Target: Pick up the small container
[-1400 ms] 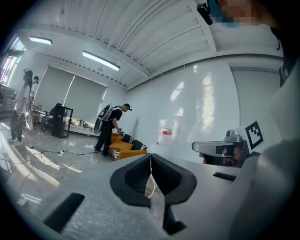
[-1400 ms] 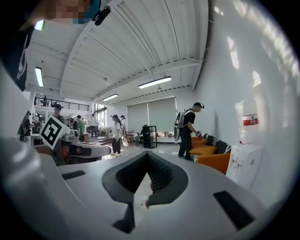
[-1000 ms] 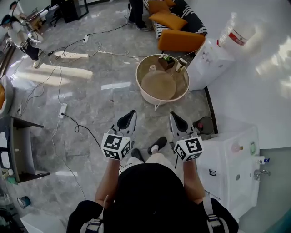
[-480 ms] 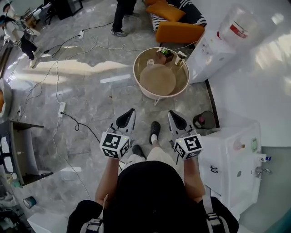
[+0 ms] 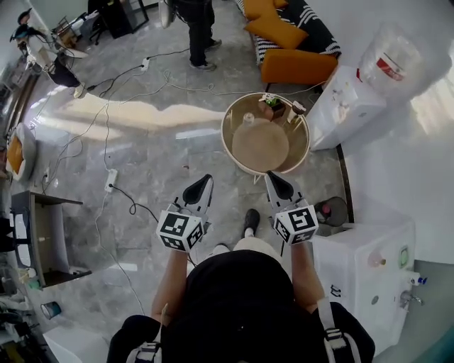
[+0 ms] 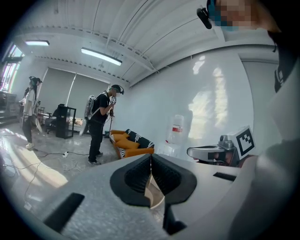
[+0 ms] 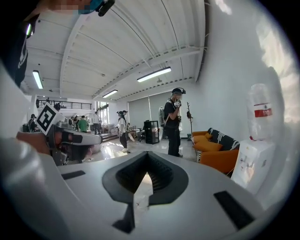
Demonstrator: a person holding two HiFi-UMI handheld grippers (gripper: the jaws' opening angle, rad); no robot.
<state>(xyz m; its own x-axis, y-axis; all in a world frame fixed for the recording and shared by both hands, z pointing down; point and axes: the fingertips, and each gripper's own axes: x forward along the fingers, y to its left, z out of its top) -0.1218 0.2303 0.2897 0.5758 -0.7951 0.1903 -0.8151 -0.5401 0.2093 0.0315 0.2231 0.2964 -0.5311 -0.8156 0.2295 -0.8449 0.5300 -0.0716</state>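
On the round desk (image 5: 224,138) ahead, the small container (image 5: 248,119) is seen standing near the far rim, beside a potted plant (image 5: 272,106); its contents cannot be made out. The left claw (image 5: 206,179) and right claw (image 5: 271,176) are held fully closed and empty, well short of the desk, presumably because the approach is not yet finished.

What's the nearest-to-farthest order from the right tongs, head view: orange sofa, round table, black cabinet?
1. round table, just ahead of the right tongs.
2. orange sofa, upper right, beyond the table.
3. black cabinet, top left, across the floor.
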